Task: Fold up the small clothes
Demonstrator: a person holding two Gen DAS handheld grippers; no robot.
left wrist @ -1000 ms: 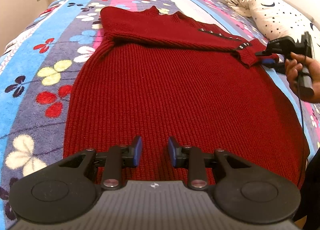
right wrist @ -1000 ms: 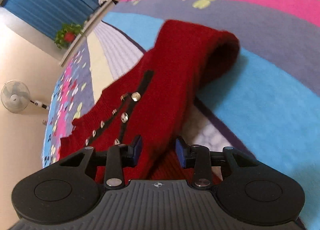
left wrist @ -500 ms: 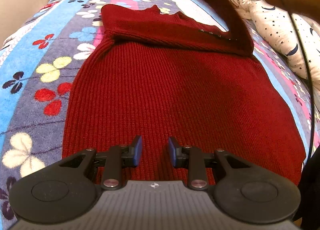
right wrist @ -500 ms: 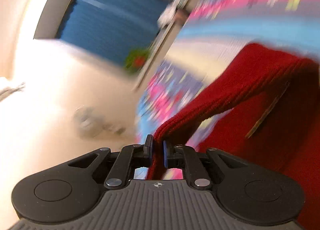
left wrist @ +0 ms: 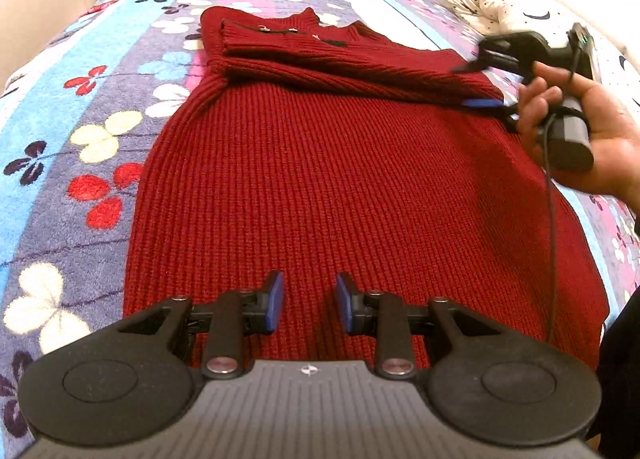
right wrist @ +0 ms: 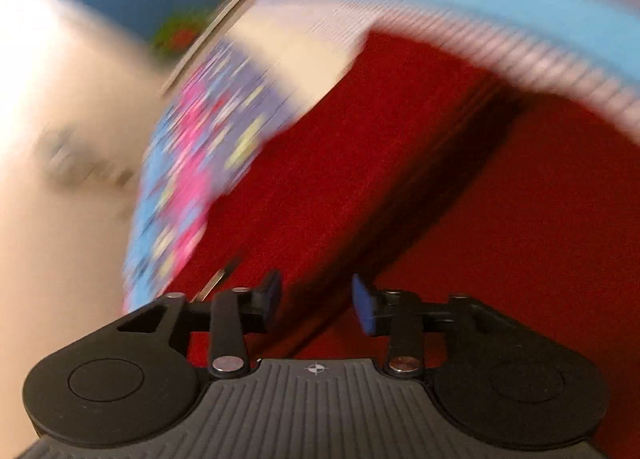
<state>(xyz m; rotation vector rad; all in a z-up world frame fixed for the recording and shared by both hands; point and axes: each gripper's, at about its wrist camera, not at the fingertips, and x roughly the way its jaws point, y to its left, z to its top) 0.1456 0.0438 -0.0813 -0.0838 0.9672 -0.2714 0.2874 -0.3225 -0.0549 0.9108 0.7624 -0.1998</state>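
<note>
1. The sweater [left wrist: 340,179] is dark red ribbed knit, with a black strip at its 12 o'clock edge.
2. The bedspread [left wrist: 100,107] has blue, purple and pink stripes with red, white and yellow flowers.
3. At 2 o'clock, the pillow [left wrist: 516,7] is white with dark stars.
4. Both grippers' pads [left wrist: 275,301] are blue.

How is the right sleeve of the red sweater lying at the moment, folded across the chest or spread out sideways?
Folded. The sleeve lies as a band across the sweater, its cuff near the far shoulder.
</note>
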